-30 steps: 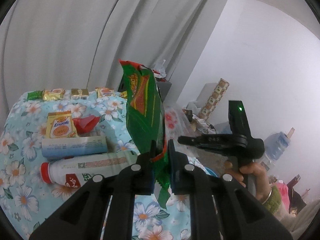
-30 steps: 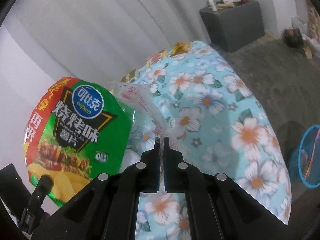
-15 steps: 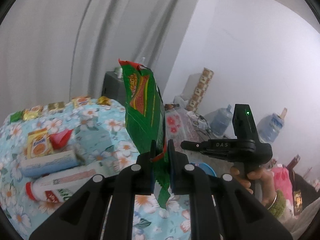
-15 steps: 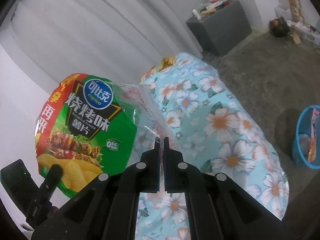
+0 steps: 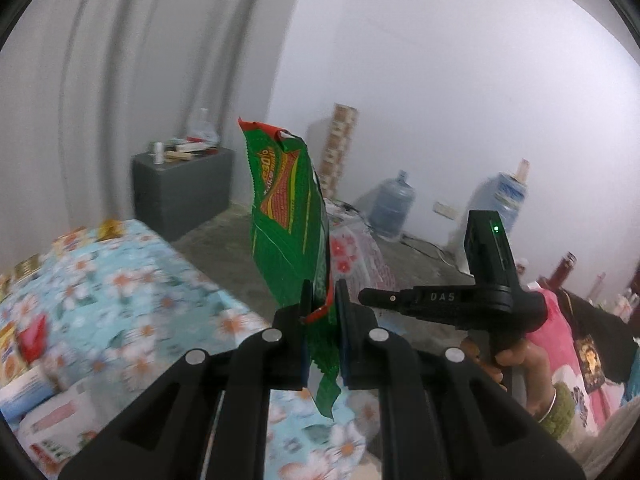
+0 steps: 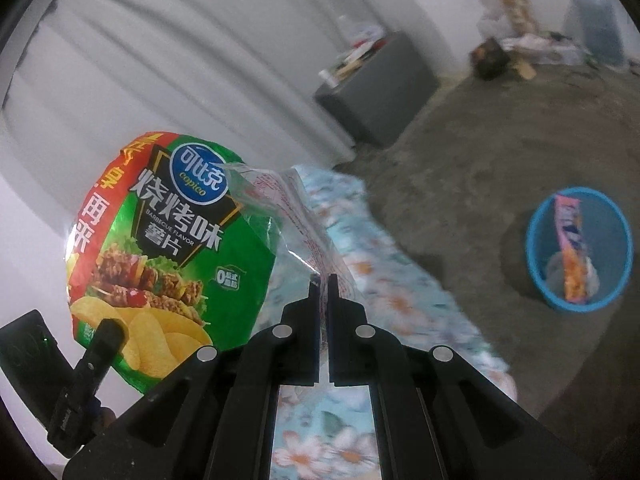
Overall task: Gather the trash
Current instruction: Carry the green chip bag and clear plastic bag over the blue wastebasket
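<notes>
Grey floor runs past the flowery table (image 6: 384, 292). Left tongs (image 5: 320, 300) pinch a green chip bag (image 5: 288, 216); right tongs (image 6: 323, 280) pinch a clear wrapper (image 6: 288, 208). Both are thin and could slip before the blue bin (image 6: 536, 240).

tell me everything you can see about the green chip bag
The green chip bag is glossy foil with a red band, a blue Copico logo, and pictures of barbecue skewers and chips. Its top is torn open. It stands upright in the air, clamped near its lower edge by the left gripper, above the floral cloth.
</notes>
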`<action>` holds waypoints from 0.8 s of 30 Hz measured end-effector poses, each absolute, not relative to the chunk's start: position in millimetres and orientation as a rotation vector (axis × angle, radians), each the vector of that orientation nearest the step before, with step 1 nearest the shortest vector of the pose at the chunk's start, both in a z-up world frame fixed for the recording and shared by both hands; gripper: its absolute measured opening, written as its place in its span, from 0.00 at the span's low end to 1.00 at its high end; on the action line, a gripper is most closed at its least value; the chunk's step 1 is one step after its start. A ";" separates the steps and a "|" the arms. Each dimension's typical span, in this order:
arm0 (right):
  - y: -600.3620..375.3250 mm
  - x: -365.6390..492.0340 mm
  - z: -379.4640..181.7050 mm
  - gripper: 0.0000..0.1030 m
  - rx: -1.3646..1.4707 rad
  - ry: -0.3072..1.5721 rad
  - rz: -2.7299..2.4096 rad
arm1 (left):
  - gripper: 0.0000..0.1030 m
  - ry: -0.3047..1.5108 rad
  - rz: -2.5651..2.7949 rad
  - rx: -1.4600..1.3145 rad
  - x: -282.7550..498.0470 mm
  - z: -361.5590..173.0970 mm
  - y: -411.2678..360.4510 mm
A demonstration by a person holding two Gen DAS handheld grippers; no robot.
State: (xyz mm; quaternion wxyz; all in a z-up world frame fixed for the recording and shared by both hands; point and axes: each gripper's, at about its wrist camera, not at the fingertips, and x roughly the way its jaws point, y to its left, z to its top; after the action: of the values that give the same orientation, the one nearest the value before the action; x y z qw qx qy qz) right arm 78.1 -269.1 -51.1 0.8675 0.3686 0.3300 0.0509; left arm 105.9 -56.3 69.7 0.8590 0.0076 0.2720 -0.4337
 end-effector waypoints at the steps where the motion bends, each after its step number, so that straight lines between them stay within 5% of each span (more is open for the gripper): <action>1: -278.4 72.0 -53.2 0.01 0.783 0.684 0.086 | 0.10 0.574 -0.933 0.027 106.1 69.8 -68.1; 14: -379.9 19.7 -103.1 0.01 0.919 0.638 -0.226 | 0.10 0.697 -1.157 0.121 123.7 47.0 -209.3; 24: -443.4 -1.7 -158.6 0.01 1.064 0.655 -0.393 | 0.11 0.906 -1.256 0.212 159.0 -21.6 -364.6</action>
State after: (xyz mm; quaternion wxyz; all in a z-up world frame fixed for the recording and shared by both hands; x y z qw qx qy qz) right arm -1.7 -443.4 -158.6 0.7932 0.4947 0.3044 -0.1827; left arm 159.0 -364.6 -21.6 0.7099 0.0953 0.4082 -0.5660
